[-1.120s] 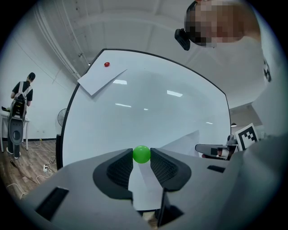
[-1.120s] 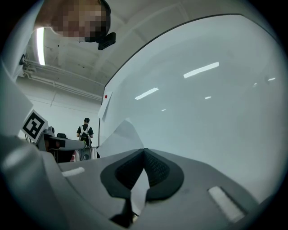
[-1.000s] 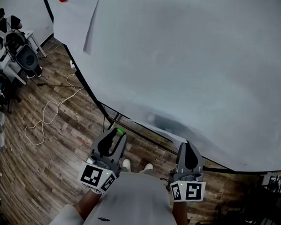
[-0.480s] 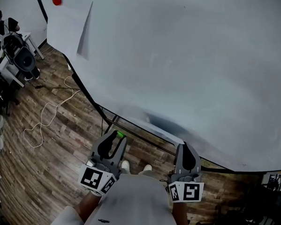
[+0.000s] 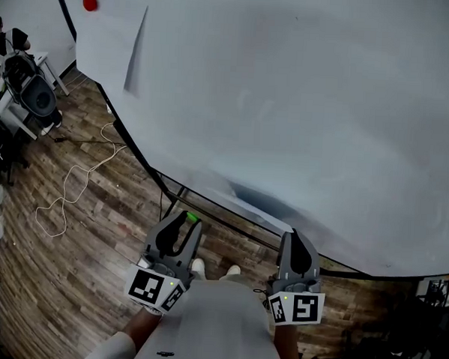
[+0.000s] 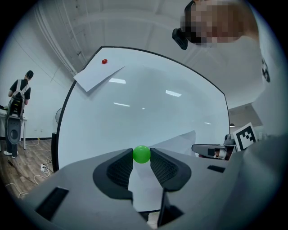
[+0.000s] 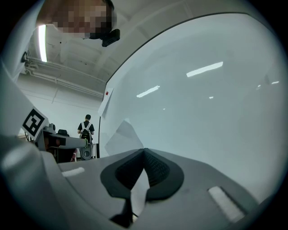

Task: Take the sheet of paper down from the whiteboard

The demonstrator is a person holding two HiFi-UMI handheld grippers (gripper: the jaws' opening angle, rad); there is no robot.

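Observation:
A large whiteboard (image 5: 303, 104) fills the space in front of me. My left gripper (image 5: 189, 217) is shut on a small green ball magnet (image 6: 141, 154), pinched between its pads near the board's lower edge. My right gripper (image 5: 293, 236) is shut on a white sheet of paper (image 7: 122, 134), which rises to the left of its jaws; the same sheet (image 5: 259, 202) lies against the bottom of the board. Another sheet (image 5: 112, 38) hangs at the board's top left corner under a red magnet (image 5: 89, 3), one edge curling away.
The board's dark bottom rail (image 5: 208, 210) runs just ahead of the grippers. A white cable (image 5: 74, 182) loops over the wooden floor at left, near chairs and gear (image 5: 27, 86). A person with a backpack (image 6: 17, 105) stands far left. Dark equipment (image 5: 396, 334) sits at bottom right.
The head view has drifted a little, so the board sits slightly lower left. Both grippers keep their places and their grips.

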